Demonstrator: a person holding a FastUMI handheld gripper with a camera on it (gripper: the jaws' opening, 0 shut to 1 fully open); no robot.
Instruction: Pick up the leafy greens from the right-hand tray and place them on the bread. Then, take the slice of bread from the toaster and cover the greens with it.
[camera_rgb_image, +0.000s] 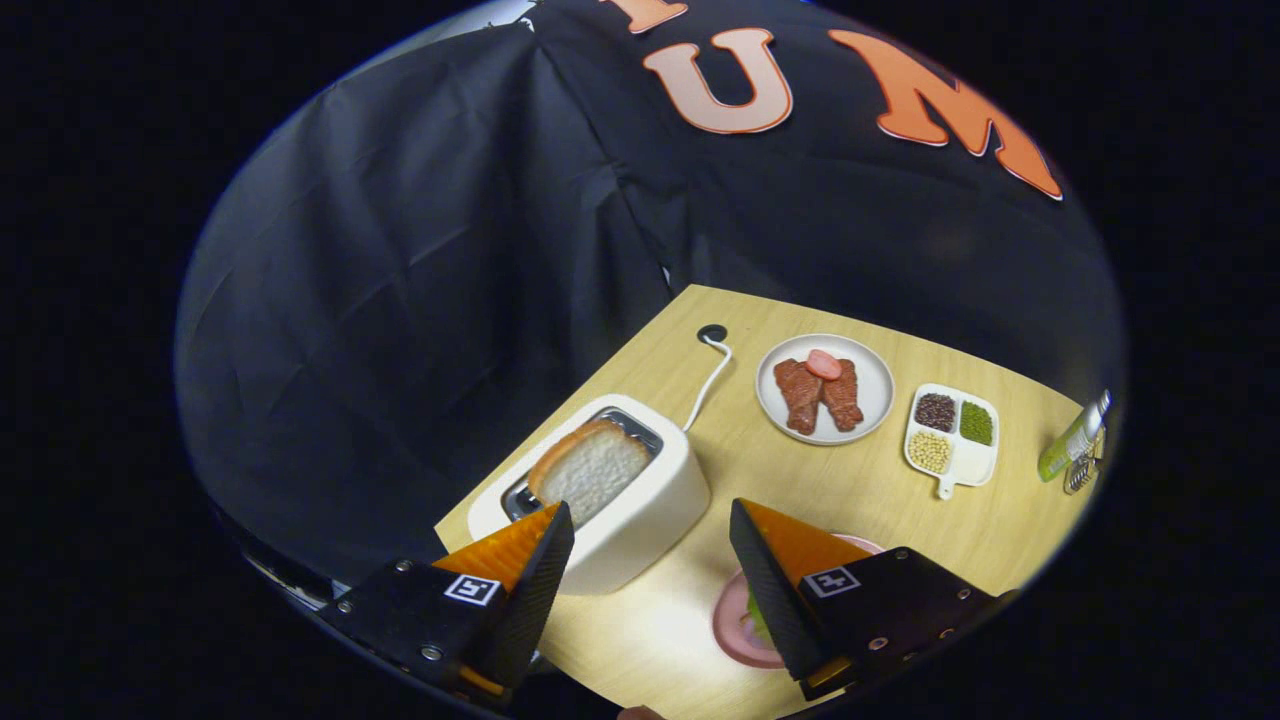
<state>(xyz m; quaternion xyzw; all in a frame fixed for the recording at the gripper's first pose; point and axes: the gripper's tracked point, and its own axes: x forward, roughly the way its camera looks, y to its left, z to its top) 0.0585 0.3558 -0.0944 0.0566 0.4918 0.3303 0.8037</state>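
one slice of bread (590, 468) stands in the slot of the white toaster (640, 510), leaning a little, its pale crumb facing the camera and its brown crust along the top edge. the toaster sits near the table's (860, 480) left edge, and a white cord (708, 385) runs from its back corner to a dark round grommet (712, 333) set in the wood.

the gripper (650, 525) is spread wide, its fingers holding nothing. the left finger (530, 570) overlaps the toaster's near corner in this view, just below the bread; whether it touches the toaster cannot be told. the right finger (780, 570) lies across a pink plate (735, 625), and a sliver of green (757, 612) shows at the finger's edge on that plate. most of the plate is hidden behind the finger, so what else lies on it cannot be told.

beyond the fingers, a white round plate (870, 400) carries two reddish-brown pieces of meat (818, 393) side by side, with a small pink round slice (823, 364) resting across their tops. just beside it, farther right, a white divided dish (975, 460) with a short handle holds dark beans (935, 410), green beans (976, 422) and pale yellow beans (930, 451) in separate sections. at the table's far right edge a green bottle (1072, 440) with a silvery cap lies tilted.
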